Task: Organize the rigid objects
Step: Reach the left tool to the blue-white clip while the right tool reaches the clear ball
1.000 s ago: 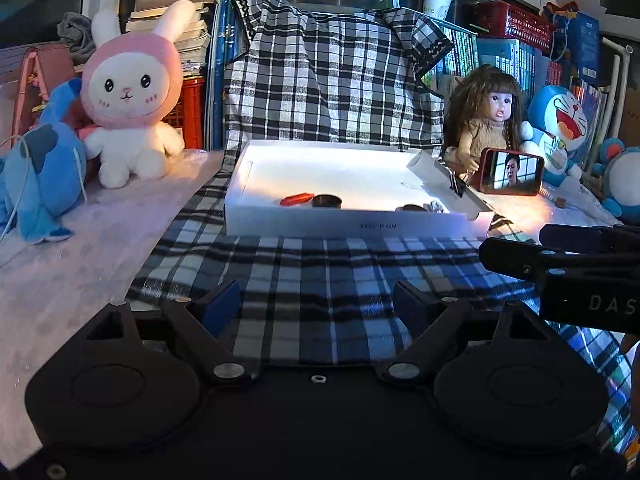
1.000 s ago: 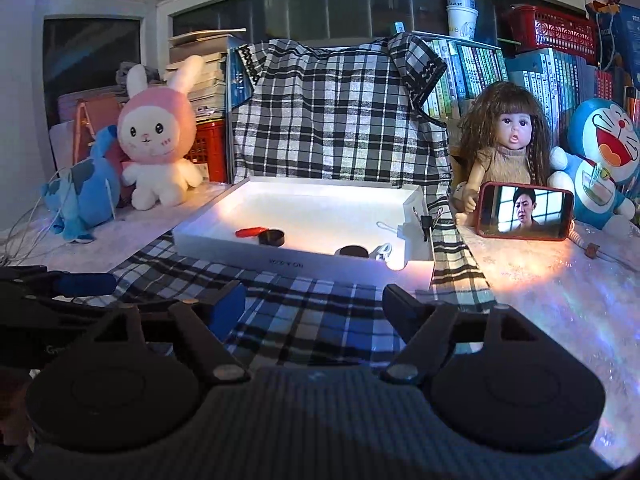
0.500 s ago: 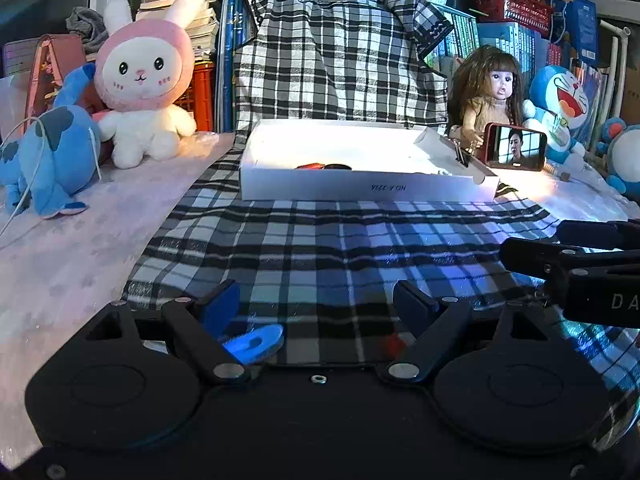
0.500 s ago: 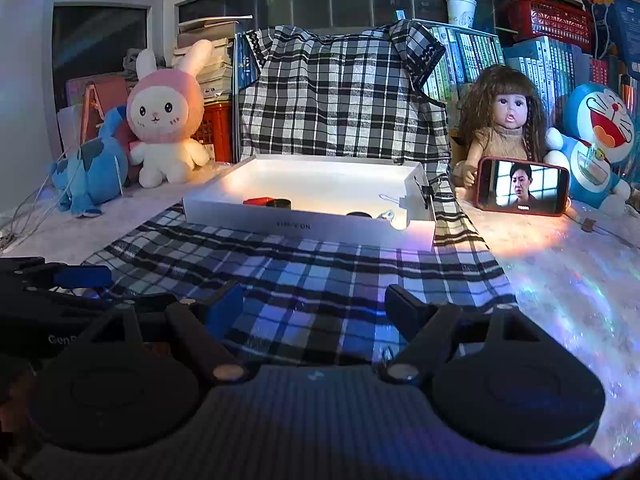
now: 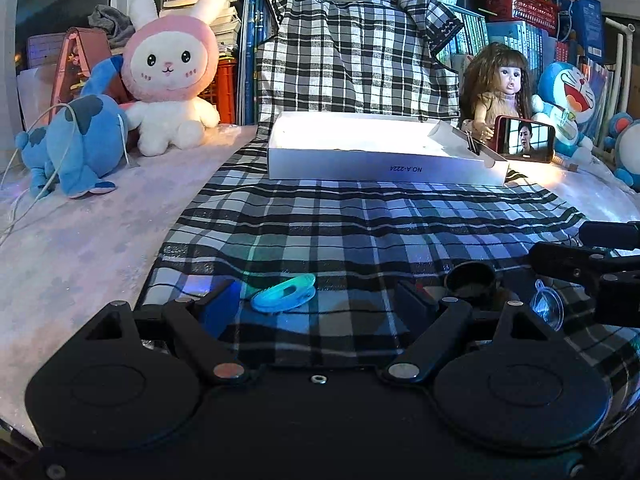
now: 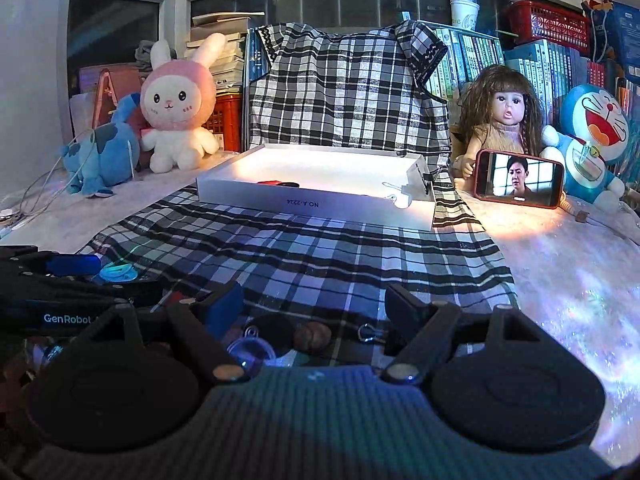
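Left hand-held gripper [image 5: 318, 300] spread wide and low over the plaid cloth [image 5: 360, 216], gripping nothing; blue clip [image 5: 284, 299] lying on the cloth in the gap, nearer the left finger, not touched. Dark round cap [image 5: 472, 276] just past the right finger, clear suction cup [image 5: 548, 307] further right, partly behind the other gripper's black arm.

Right hand-held gripper [image 6: 314, 306] also wide open, empty. Between its fingers, low in the frame: a dark disc [image 6: 276, 330], a brownish nut-like lump [image 6: 313, 335], a small binder clip [image 6: 370, 334] and a clear dome [image 6: 250, 350], all dim and hard to tell apart.

White box [image 6: 316, 196] mid-frame on the cloth in both views. Only the right view peeks inside: a red piece [image 6: 270, 182] and something dark beside it. Left view too low, just the box wall and glare.
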A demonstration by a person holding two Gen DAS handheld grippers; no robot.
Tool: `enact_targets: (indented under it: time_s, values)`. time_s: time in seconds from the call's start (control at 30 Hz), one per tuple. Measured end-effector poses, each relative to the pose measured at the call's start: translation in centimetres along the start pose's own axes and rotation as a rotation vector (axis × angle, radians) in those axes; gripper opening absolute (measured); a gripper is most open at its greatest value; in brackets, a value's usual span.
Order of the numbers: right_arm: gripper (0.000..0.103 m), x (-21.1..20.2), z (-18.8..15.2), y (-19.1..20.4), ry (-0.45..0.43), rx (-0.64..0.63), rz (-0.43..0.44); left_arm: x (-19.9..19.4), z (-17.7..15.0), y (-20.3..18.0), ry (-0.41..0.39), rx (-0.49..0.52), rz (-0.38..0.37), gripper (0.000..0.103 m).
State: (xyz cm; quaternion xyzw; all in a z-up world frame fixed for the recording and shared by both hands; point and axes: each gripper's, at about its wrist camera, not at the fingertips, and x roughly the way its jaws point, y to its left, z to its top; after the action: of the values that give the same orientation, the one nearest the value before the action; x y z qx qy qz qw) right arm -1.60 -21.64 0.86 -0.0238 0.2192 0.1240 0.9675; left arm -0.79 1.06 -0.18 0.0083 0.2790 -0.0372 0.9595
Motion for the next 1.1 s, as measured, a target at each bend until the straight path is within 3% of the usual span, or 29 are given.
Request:
enact_targets:
  time_s: [0.23, 0.53, 0.67, 1.1]
  values:
    - [0.086, -1.3, -0.9, 0.9, -0.009, -0.036, 0.014, -0.5, -0.4, 0.7, -0.025, -0.019, 0.014, 0.080]
    - [0.085, -1.5, -2.1, 1.8, 0.015, -0.063, 0.042, -0.2, -0.4, 1.6, -0.013, -0.080, -0.018, 0.063]
    - [0.077, -1.3, -2.4, 2.2, 0.025, -0.071, 0.049, 0.2, -0.5, 1.5, -0.011, -0.070, -0.011, 0.055]
    - [0.050, -0.8, -2.8, 2.7, 0.044, -0.062, 0.054, 0.9, -0.5, 1.2, -0.029, -0.051, -0.044, 0.047]
